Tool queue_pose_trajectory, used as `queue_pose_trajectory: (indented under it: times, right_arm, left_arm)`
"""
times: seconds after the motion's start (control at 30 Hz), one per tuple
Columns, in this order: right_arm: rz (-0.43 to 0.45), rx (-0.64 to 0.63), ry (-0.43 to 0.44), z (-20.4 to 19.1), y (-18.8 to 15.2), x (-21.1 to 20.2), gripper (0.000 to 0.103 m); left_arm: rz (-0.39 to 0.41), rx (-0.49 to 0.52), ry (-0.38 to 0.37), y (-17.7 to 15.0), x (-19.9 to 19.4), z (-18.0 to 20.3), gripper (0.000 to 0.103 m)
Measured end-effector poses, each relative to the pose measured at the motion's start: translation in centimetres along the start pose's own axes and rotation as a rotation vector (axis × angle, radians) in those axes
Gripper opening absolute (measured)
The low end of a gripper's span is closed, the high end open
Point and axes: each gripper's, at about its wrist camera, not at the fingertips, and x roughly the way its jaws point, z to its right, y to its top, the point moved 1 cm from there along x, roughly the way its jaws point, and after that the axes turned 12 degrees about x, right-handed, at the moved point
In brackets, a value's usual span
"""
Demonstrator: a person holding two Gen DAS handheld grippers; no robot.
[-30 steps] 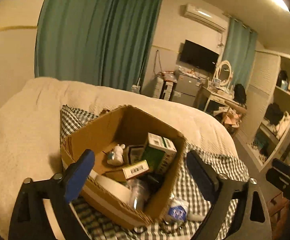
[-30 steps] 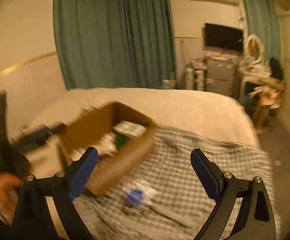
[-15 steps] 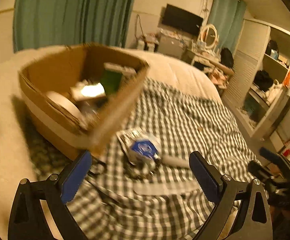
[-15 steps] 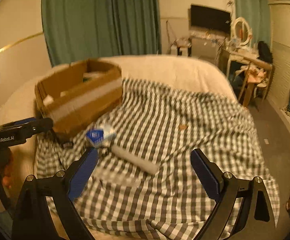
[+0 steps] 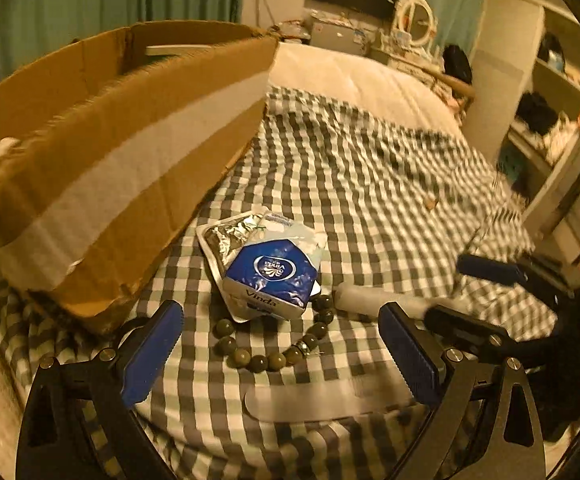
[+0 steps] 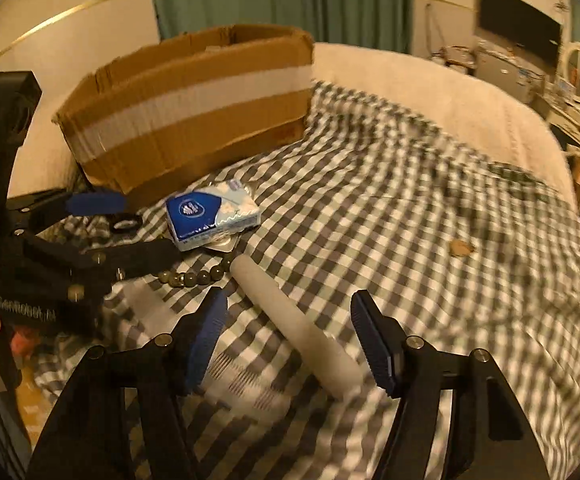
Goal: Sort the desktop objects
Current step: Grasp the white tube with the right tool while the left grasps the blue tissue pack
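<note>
we've got both grippers hovering low over the checkered cloth on the bed. our left gripper is spread wide with nothing in it, the bead bracelet lying right between its fingers and the blue tissue pack just past that, beside the cardboard box. our right gripper is spread too, straddling the white tube without touching it.
</note>
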Motion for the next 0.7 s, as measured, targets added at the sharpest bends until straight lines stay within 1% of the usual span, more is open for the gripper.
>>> queue_pose_trajectory:
  times: [0.1,0.13,0.17,0.2,0.23,0.27,0.3,0.33,0.37,0.43,0.53,0.63,0.7]
  right_arm:
    - [-0.052,-0.020,0.014,0.5,-0.2,1.8,0.063]
    - [-0.079,0.004,0.041,1.0,-0.4,2.4,0.056]
    - [-0.100,0.018,0.049,1.3,-0.5,2.8,0.045]
    - [-0.126,0.024,0.042,1.6,-0.7,3.1,0.040]
    - [-0.141,0.010,0.016,1.7,-0.9,3.4,0.035]
    - [-0.130,-0.002,0.007,1.6,-1.0,3.2,0.029]
    - [-0.109,-0.007,-0.001,1.5,-0.8,2.9,0.026]
    - [-0.090,-0.007,-0.011,1.4,-0.7,2.4,0.018]
    - [-0.070,-0.013,-0.028,1.3,-0.5,2.0,0.014]
    - [-0.045,-0.019,-0.061,1.1,-0.2,1.4,0.012]
    - [-0.030,-0.006,-0.074,1.2,-0.1,0.6,0.011]
    - [-0.026,0.007,-0.103,1.4,0.0,0.1,0.011]
    - [-0.012,0.028,-0.104,1.5,0.1,-0.5,0.008]
  left_arm:
    - [-0.017,0.034,-0.004,0.3,1.2,0.3,0.100]
    - [-0.022,0.039,-0.004,0.4,1.5,0.3,0.100]
    - [-0.028,0.042,-0.002,0.4,1.8,0.3,0.100]
    - [-0.034,0.044,0.002,0.5,2.2,0.2,0.100]
    - [-0.039,0.043,0.005,0.6,2.7,0.1,0.100]
    - [-0.045,0.041,0.011,0.6,3.1,0.0,0.100]
    - [-0.054,0.037,0.020,0.6,3.7,-0.1,0.100]
    - [-0.064,0.034,0.027,0.6,4.3,-0.2,0.100]
    - [-0.074,0.032,0.025,0.6,4.7,-0.3,0.100]
    - [-0.084,0.025,0.020,0.6,5.3,-0.5,0.100]
    - [-0.081,0.006,0.020,0.8,5.7,-0.9,0.100]
    - [-0.076,-0.044,-0.006,1.0,5.8,-1.5,0.100]
    - [-0.070,-0.074,-0.030,1.2,5.8,-1.8,0.099]
